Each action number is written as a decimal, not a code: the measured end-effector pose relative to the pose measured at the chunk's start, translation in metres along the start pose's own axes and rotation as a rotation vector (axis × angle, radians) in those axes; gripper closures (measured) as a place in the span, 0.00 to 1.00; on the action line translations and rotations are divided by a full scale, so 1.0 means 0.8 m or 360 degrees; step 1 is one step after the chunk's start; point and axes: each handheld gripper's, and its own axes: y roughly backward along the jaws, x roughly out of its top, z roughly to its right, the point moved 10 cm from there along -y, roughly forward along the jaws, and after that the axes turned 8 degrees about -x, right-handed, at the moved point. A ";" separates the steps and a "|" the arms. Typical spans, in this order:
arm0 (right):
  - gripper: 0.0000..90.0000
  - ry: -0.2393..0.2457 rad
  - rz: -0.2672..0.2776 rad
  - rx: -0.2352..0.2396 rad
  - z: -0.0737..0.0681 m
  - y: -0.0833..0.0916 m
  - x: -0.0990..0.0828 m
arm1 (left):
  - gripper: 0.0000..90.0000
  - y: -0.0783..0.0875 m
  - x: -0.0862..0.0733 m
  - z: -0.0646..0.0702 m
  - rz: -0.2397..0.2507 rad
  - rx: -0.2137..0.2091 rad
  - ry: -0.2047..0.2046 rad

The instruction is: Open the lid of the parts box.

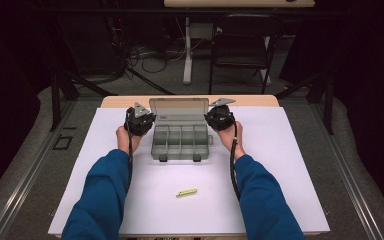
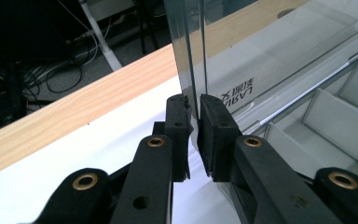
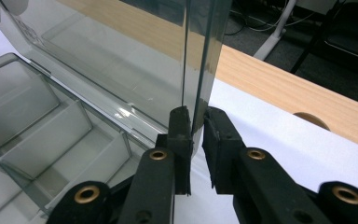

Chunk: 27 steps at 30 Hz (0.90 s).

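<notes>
High view: a clear plastic box with little compartments sits in the middle of the frame on the white sheet that covers the counter. Its lid stands up at the back. The left tongs pinch the lid's left edge, and the right tongs pinch its right edge. In the left gripper view, the two black jaws are closed tight on the thin lid edge. In the right gripper view, the jaws squeeze the other lid edge. A small yellow stick lies lower down, well apart from the box.
</notes>
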 end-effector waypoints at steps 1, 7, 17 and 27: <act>0.90 -0.0008 -0.0007 -0.0002 0.000 -0.002 -0.002 | 0.91 -0.001 -0.001 0.000 -0.0010 -0.0002 0.0005; 0.90 -0.0038 -0.0025 -0.0012 0.000 -0.009 -0.007 | 0.91 -0.007 -0.006 -0.001 -0.0052 0.0012 0.0029; 0.90 -0.0051 -0.0057 -0.0023 0.000 -0.016 -0.013 | 0.91 -0.014 -0.012 -0.001 -0.0086 0.0015 0.0043; 0.90 -0.0047 -0.0089 -0.0043 0.000 -0.022 -0.018 | 0.90 -0.022 -0.020 -0.001 -0.0127 0.0017 0.0049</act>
